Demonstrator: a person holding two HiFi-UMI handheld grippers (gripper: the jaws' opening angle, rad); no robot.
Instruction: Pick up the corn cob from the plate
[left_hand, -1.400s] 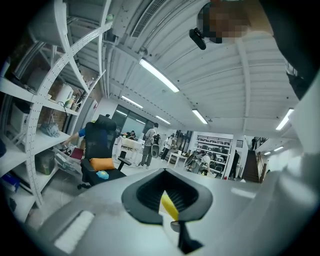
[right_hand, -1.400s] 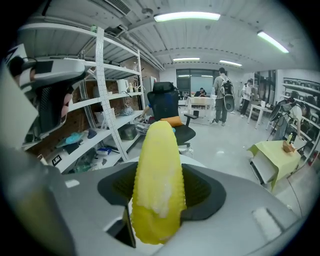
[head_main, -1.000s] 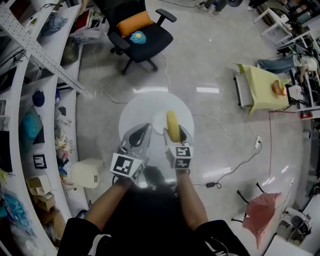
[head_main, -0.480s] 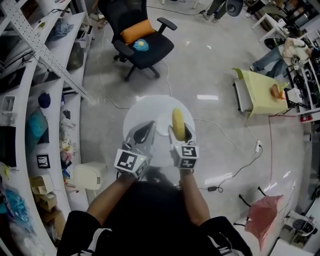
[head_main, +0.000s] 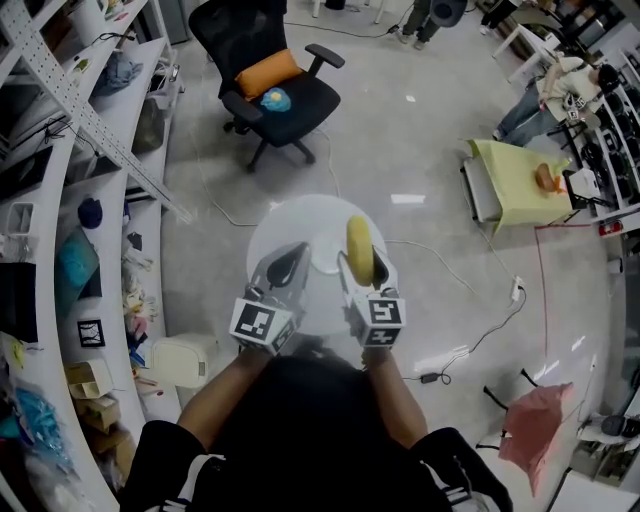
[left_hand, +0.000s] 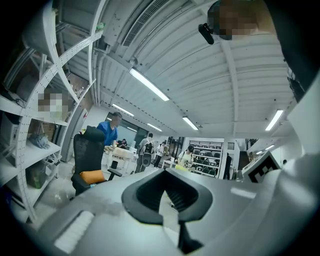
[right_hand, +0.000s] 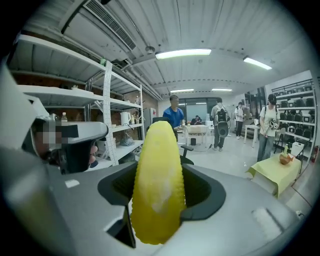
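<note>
Here, right tongs (head_main: 364, 268) clamp the corn cob (head_main: 359, 244) above the plate (head_main: 324, 252).

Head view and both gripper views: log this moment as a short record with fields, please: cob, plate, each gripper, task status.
Cob: yellow corn cob, clamped between the right gripper's jaws
Right gripper: right gripper shut on the cob, above the table
Left gripper: left gripper shut, nothing between its jaws
Plate: small white plate on the round white table, partly hidden by the cob
Task status: cob is in the gripper, not lying on the plate
</note>
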